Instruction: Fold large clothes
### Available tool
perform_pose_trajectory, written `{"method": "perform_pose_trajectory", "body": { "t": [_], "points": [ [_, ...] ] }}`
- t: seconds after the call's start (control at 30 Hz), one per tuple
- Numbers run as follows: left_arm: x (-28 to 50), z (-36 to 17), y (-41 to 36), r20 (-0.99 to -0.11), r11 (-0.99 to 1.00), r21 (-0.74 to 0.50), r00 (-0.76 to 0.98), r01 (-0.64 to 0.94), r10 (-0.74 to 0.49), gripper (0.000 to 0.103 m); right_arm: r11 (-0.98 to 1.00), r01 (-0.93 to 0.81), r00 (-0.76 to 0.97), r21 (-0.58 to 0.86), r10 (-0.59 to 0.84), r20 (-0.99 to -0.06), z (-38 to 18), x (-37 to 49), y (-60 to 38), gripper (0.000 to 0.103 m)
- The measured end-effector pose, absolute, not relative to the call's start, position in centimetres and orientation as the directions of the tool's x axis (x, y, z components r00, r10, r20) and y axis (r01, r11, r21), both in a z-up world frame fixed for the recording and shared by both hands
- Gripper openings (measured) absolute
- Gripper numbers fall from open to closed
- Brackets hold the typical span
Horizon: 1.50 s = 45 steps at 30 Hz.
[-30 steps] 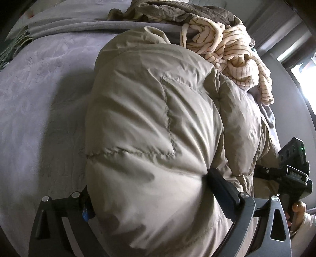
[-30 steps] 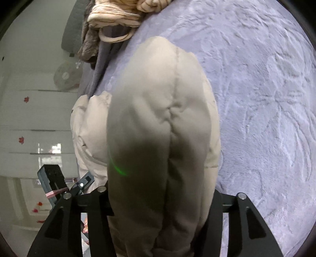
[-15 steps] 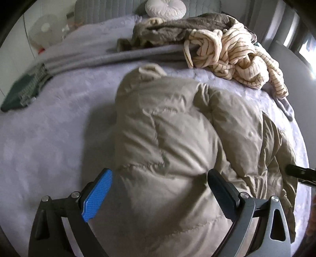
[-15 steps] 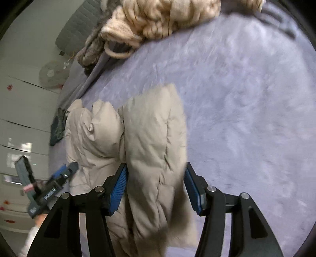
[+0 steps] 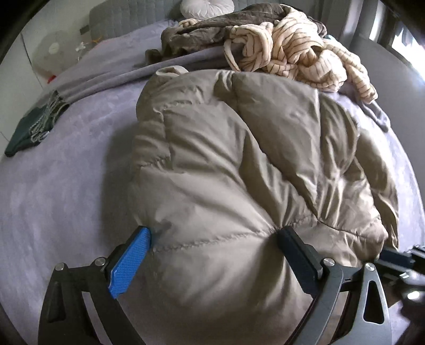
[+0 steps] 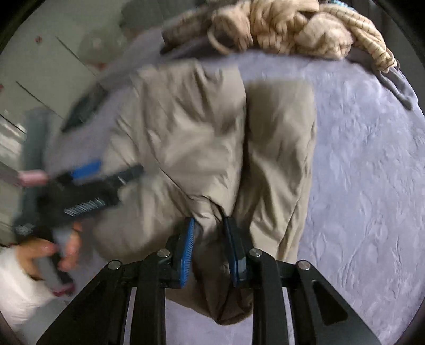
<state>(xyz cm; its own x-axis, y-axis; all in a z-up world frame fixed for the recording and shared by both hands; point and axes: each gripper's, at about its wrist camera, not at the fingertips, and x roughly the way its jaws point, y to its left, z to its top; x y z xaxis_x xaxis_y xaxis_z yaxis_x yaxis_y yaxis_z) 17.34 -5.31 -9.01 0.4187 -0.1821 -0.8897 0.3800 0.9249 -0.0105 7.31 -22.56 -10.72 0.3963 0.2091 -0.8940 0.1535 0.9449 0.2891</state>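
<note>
A beige puffer jacket (image 5: 239,172) lies bunched on the lavender bedspread (image 5: 66,185). My left gripper (image 5: 213,234) is at the jacket's near edge, jaws wide. A puffy quilted section bulges between the blue pad (image 5: 130,262) and the dark finger, touching both without being squeezed. In the right wrist view the jacket (image 6: 186,127) lies as two lobes. My right gripper (image 6: 209,238) has its jaws closing, and they pinch a narrow fold at the jacket's near end. The left gripper (image 6: 103,180) shows blurred at the jacket's left side, held by a hand (image 6: 61,246).
A cream striped garment (image 5: 297,53) and a brown one (image 5: 212,29) are heaped at the bed's far side. A dark green folded cloth (image 5: 29,127) lies at the left edge. A white round cushion (image 5: 207,5) rests against the grey headboard. White cupboards (image 6: 32,87) stand to the left.
The right jaws went from wide around a thick lobe to narrow on a thin fold. Both grippers drew back and rose. The jacket went from bulging over the left fingers to lying lower.
</note>
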Motion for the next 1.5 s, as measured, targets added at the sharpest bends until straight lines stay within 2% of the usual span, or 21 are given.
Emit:
{"method": "perform_pose_trajectory", "body": {
  "t": [0.23,0.73,0.93,0.97,1.5],
  "points": [
    [16.9,-8.7,-5.1,-0.903,0.923,-0.016,0.391,0.384,-0.178,0.098,0.945,0.196,0.355,0.261,0.179,-0.917,-13.4,7.9,-23.0,0.025],
    [12.9,-6.5,-1.0,-0.928,0.948,-0.045,0.339,0.316,-0.157,0.098,0.929,0.251,0.343,0.270,0.176,-0.923,-9.7,3.9,-22.8,0.026],
    [11.0,-5.6,0.0,-0.928,0.951,-0.015,0.349,0.310,-0.128,0.099,0.926,0.264,0.347,0.271,0.171,-0.922,-8.6,2.2,-22.4,0.026],
    [10.7,-5.5,0.1,-0.929,0.951,-0.012,0.349,0.308,-0.125,0.103,0.924,0.268,0.349,0.272,0.170,-0.922,-8.5,2.0,-22.3,0.026],
    [8.5,-3.7,1.9,-0.928,0.960,-0.016,0.354,0.281,-0.119,0.103,0.912,0.311,0.346,0.266,0.152,-0.926,-7.0,0.5,-21.2,0.026]
  ]
}}
